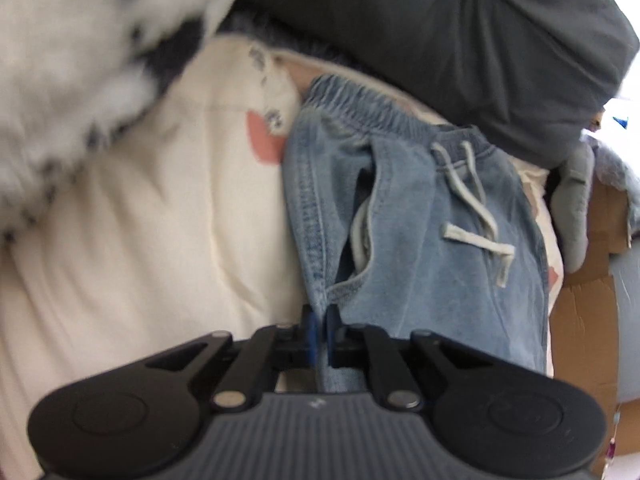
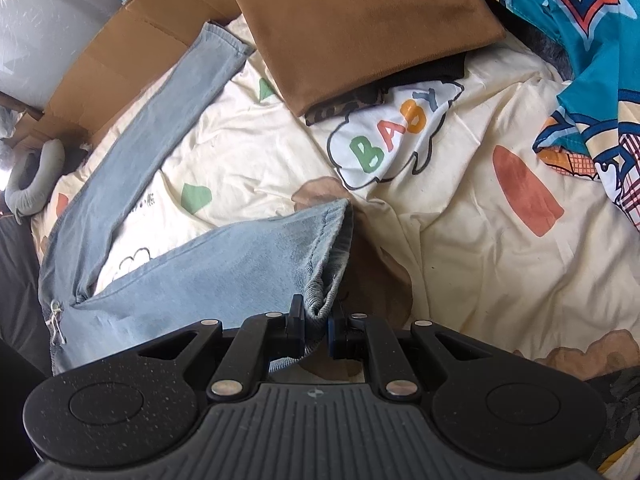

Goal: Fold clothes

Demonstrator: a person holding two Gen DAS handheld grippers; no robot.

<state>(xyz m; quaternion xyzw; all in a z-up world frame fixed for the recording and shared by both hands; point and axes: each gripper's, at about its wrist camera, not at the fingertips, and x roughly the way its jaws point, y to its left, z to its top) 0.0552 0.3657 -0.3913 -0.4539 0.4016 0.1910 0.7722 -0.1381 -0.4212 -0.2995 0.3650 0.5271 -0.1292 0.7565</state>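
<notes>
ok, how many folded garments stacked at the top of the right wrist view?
2 visible: a brown garment on top and a dark garment beneath it, only its edge showing. More could be hidden under the brown one.

2 wrist views, close, angled down; left faces jeans [image 1: 420, 220] waist, right faces hem; both share jeans.

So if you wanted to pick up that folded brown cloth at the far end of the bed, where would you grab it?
Probably the near corner of the brown cloth, coming in low from the front. That corner overhangs a dark garment rather than lying flat on the quilt, so a gripper finger could likely slip under it. Its broad, flat middle offers no edge to pinch.
</notes>
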